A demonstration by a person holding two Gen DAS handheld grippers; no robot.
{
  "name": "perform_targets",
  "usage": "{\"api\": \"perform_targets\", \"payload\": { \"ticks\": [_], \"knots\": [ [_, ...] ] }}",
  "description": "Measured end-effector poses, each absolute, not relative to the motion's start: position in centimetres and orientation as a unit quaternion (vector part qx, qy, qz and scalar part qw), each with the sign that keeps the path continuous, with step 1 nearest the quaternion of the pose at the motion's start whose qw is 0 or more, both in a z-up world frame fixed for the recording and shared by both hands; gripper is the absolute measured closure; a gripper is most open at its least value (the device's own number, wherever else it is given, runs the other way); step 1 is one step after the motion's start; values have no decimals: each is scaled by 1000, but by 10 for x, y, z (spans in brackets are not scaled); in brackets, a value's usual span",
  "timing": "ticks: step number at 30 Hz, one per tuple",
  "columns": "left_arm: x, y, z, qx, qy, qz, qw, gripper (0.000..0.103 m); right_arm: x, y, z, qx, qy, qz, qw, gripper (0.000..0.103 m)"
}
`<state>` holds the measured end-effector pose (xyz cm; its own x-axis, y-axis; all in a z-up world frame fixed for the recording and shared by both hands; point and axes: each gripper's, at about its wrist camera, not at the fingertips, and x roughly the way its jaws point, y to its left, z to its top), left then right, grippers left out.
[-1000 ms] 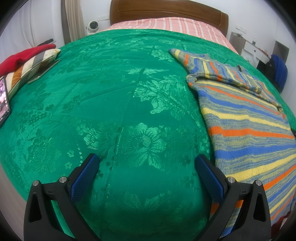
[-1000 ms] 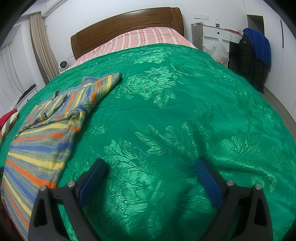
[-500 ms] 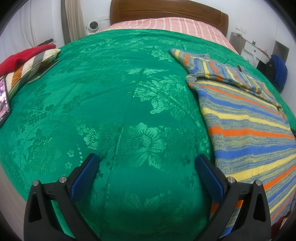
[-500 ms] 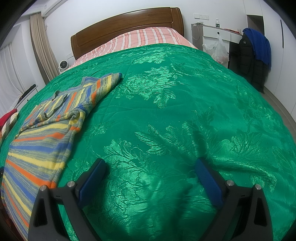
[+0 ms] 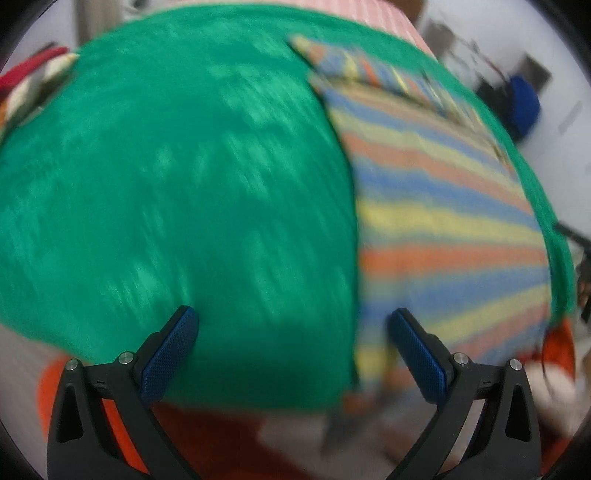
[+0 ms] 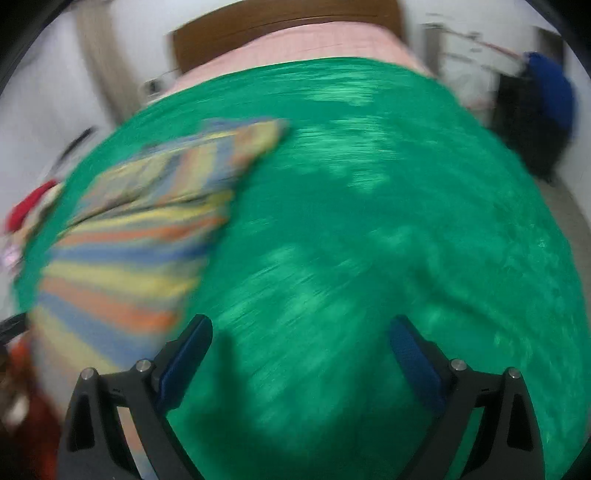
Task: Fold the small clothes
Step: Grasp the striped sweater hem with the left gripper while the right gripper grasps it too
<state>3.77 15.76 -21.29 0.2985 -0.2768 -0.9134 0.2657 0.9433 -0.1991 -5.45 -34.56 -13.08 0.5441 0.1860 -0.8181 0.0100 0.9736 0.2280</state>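
Observation:
A knitted sweater (image 5: 443, 206) striped in blue, yellow and orange lies flat on the green bedspread (image 5: 184, 184), one sleeve folded across its top. Both views are motion-blurred. My left gripper (image 5: 291, 332) is open over the near edge of the bed, its right finger by the sweater's lower left hem, nothing held. In the right wrist view the sweater (image 6: 133, 243) lies at the left. My right gripper (image 6: 301, 339) is open above the bedspread (image 6: 369, 221), to the right of the sweater's hem, with nothing between its fingers.
A wooden headboard (image 6: 280, 26) and pink striped sheet (image 6: 314, 44) lie at the far end. A red cloth and striped cushion (image 5: 33, 77) sit at the bed's left. A blue and dark garment (image 6: 546, 99) hangs at the right. Orange-red fabric (image 5: 221, 443) shows below the bed edge.
Both grippers have pulled back and risen from the bed quickly; the bed's near edge and the orange-red fabric below now show. Both stay open. The sweater has not moved.

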Motion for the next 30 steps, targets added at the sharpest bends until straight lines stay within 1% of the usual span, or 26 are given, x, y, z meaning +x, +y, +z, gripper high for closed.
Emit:
{"api": "perform_targets", "payload": {
  "ticks": [2,4,6,7,8,9,10,11,12,13,14,15,16,17,24,30],
  "knots": [
    [25,147,-222,5,603,-185,776,2,-88,-328,-123,135,507,107,845,7],
    [19,135,-229,15,628,-197,753,6,-121,-309,-125,178,538,156,809,7],
    [14,122,-236,33,644,-206,736,21,-142,-295,-131,193,552,178,792,7],
    [13,117,-241,49,650,-203,730,24,-152,-287,-139,199,561,183,782,7],
    [12,113,-244,65,657,-199,724,29,-156,-283,-145,205,569,183,775,7],
    [12,111,-246,70,660,-198,721,38,-159,-280,-154,213,579,180,766,9],
    [11,111,-247,75,664,-197,718,44,-160,-278,-164,220,589,175,757,12],
    [10,112,-247,75,667,-196,715,61,-160,-277,-171,230,597,172,749,23],
    [9,113,-248,74,672,-194,710,81,-159,-276,-178,243,606,173,737,35],
    [8,116,-249,67,678,-194,705,91,-158,-272,-189,256,620,175,721,39],
    [6,119,-249,54,682,-196,702,97,-157,-270,-196,258,629,177,712,48],
    [4,122,-246,46,681,-197,704,98,-156,-268,-200,253,635,179,707,64],
    [3,124,-243,39,680,-199,705,98,-156,-265,-201,242,639,173,710,76],
    [0,128,-237,25,679,-205,704,99,-155,-268,-197,242,634,170,714,94],
    [-17,147,-183,-49,656,-269,704,100,-161,-281,-141,268,585,192,742,95],
    [26,167,-133,-117,596,-290,740,100,-143,-305,-99,305,517,204,774,95]
  ]
}}
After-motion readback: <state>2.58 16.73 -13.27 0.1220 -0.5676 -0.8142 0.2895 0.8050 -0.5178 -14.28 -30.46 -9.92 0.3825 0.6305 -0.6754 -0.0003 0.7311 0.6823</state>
